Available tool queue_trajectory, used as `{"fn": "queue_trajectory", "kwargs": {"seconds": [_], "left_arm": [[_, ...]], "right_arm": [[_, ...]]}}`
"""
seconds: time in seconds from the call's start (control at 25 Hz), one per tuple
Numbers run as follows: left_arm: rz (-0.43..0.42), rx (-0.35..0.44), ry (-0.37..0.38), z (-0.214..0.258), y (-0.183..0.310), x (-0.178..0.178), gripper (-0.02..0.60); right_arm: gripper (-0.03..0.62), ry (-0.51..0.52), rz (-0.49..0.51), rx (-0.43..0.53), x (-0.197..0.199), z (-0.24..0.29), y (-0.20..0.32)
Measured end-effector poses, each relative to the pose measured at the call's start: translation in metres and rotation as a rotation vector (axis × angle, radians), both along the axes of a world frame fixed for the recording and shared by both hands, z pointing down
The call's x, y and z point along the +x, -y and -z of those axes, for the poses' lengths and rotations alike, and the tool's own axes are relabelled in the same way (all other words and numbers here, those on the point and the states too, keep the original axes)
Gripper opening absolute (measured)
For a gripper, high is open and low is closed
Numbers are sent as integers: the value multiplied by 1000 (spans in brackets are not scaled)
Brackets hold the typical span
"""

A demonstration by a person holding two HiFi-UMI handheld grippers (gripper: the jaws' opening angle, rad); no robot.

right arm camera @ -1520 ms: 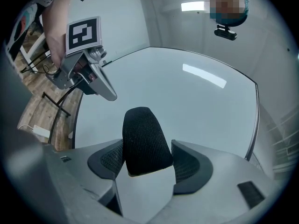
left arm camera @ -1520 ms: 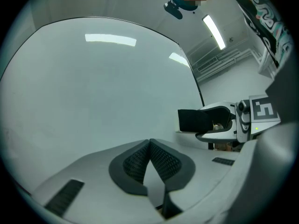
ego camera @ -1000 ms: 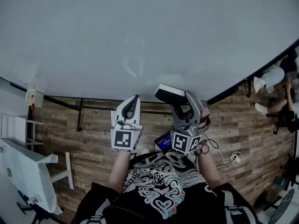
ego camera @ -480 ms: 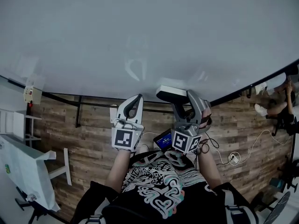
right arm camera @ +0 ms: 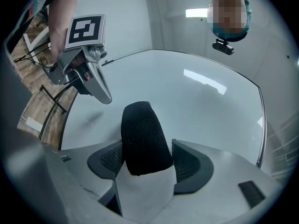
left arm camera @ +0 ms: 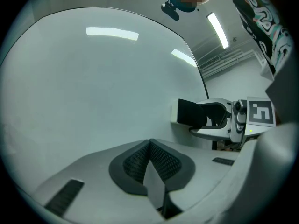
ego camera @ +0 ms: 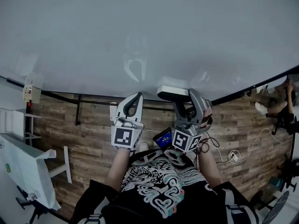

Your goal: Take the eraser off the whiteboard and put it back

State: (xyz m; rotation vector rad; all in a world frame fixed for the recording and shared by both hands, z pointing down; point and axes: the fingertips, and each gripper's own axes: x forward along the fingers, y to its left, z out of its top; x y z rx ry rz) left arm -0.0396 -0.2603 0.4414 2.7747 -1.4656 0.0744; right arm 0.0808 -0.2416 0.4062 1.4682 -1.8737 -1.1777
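The left claw is closed on nothing, at 9 o'clock of the right claw. The right claw grips the eraser at the whiteboard's 6 o'clock edge; contact is unclear. The cubes carry square markers. The print on the blue screen is too small to read.

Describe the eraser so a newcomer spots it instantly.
A big whiteboard fills the upper head view. Near its lower edge, the right tool grips the eraser. It is a small white block with a black textured face; the left tool beside it is shut, empty.
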Motion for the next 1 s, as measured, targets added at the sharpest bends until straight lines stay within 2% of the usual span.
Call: {"fn": "queue_trajectory", "kwargs": {"seconds": [0.28, 0.44, 0.72, 1.0], "left_arm": [[1, -12, -16, -5, 0, -2, 21], [-3, -18, -20, -5, -2, -2, 21], [-7, -15, -23, -4, -9, -2, 21], [-6, -4, -18, 2, -21, -8, 21]], "right_arm": [[325, 14, -27, -23, 0, -2, 2], [356, 24, -27, -52, -2, -6, 2], [367, 28, -49, -63, -2, -8, -3], [367, 100, -82, -115, 9, -15, -21]]}}
